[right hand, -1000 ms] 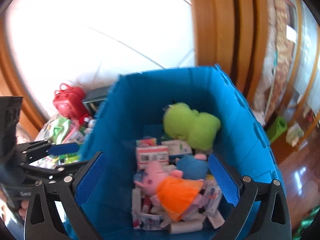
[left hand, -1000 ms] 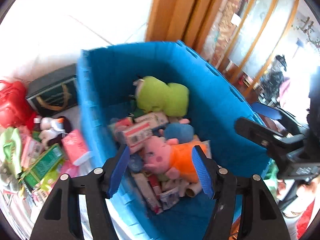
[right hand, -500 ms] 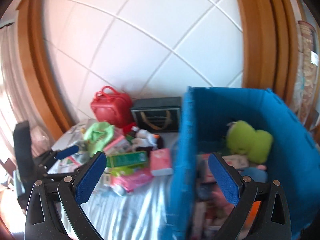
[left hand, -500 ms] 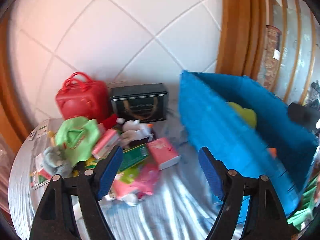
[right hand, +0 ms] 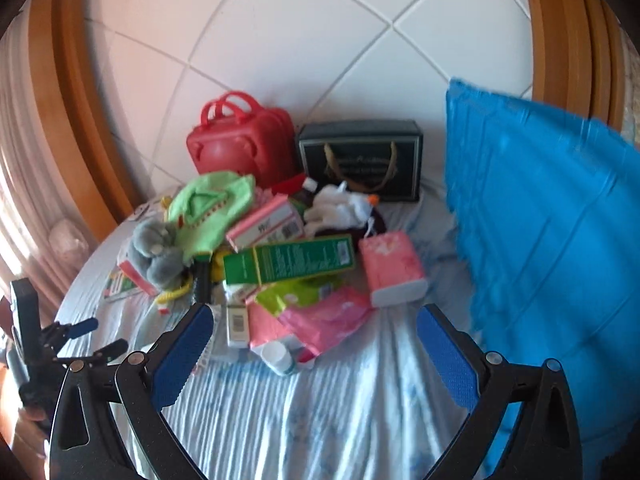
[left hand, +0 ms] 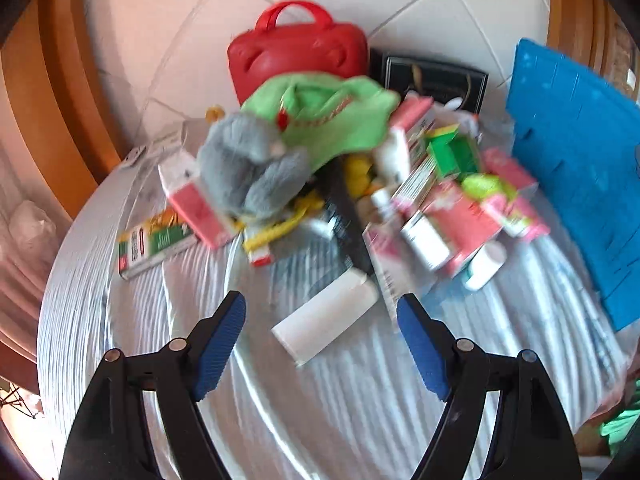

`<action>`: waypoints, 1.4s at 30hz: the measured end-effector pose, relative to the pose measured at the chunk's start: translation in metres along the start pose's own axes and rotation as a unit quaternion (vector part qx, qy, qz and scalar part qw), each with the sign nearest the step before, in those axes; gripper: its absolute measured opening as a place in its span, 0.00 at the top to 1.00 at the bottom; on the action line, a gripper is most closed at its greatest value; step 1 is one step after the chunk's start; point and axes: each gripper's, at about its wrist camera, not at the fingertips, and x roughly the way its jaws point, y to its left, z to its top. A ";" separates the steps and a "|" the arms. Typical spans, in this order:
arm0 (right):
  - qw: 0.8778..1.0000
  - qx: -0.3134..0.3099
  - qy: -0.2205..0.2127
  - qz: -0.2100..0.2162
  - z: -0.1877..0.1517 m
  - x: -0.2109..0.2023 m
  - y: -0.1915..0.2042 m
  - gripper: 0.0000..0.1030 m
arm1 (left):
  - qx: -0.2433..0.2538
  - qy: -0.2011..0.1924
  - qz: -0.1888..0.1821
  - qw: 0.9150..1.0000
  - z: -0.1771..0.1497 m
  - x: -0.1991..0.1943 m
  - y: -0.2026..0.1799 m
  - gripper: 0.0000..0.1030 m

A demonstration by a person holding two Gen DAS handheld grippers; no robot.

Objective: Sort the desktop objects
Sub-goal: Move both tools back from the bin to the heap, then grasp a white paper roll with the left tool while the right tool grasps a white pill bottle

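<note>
A pile of small goods lies on a round table with a pale striped cloth [right hand: 320, 420]. In the left wrist view my left gripper [left hand: 320, 308] hangs open and empty just above a white box [left hand: 326, 322], with a grey plush [left hand: 252, 168] and a green cloth [left hand: 320, 116] beyond it. In the right wrist view my right gripper [right hand: 316, 314] is open and empty over a pink pouch [right hand: 324, 316], near a white bottle [right hand: 278, 356], a long green box [right hand: 288, 260] and a pink tissue pack [right hand: 392, 268]. The left gripper [right hand: 80, 336] shows at that view's left edge.
A tall blue crate [right hand: 552, 240] stands at the right of the table, its wall [left hand: 576, 160] close to the pile. A red case [right hand: 240, 140] and a black gift box [right hand: 360, 156] stand at the back against a white tiled wall. Wooden frames flank the wall.
Both views have swung from the inside of the blue crate leftward and down onto the pile on the table. The left jaws stand wider than a second ago.
</note>
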 end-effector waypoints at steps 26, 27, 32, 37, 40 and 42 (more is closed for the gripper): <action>0.990 -0.007 0.141 -0.024 -0.085 0.187 0.036 0.02 | -0.029 0.098 -0.064 0.993 -0.008 0.126 0.011 0.50; 0.989 -0.007 0.147 -0.024 -0.085 0.189 0.036 0.07 | -0.029 0.102 -0.061 0.992 -0.010 0.127 0.010 0.50; 0.987 -0.018 0.159 -0.019 -0.090 0.190 0.037 0.67 | -0.056 0.097 -0.052 0.992 -0.017 0.112 0.011 0.53; 0.991 -0.015 0.135 0.006 -0.086 0.167 0.040 0.67 | -0.075 0.074 -0.044 0.993 -0.020 0.079 0.013 0.56; 0.993 -0.023 0.113 0.010 -0.078 0.146 0.045 0.67 | -0.076 0.048 -0.037 0.995 -0.020 0.053 0.009 0.56; 0.995 -0.027 0.096 0.015 -0.070 0.129 0.048 0.67 | -0.080 0.032 -0.044 0.995 -0.019 0.035 0.008 0.56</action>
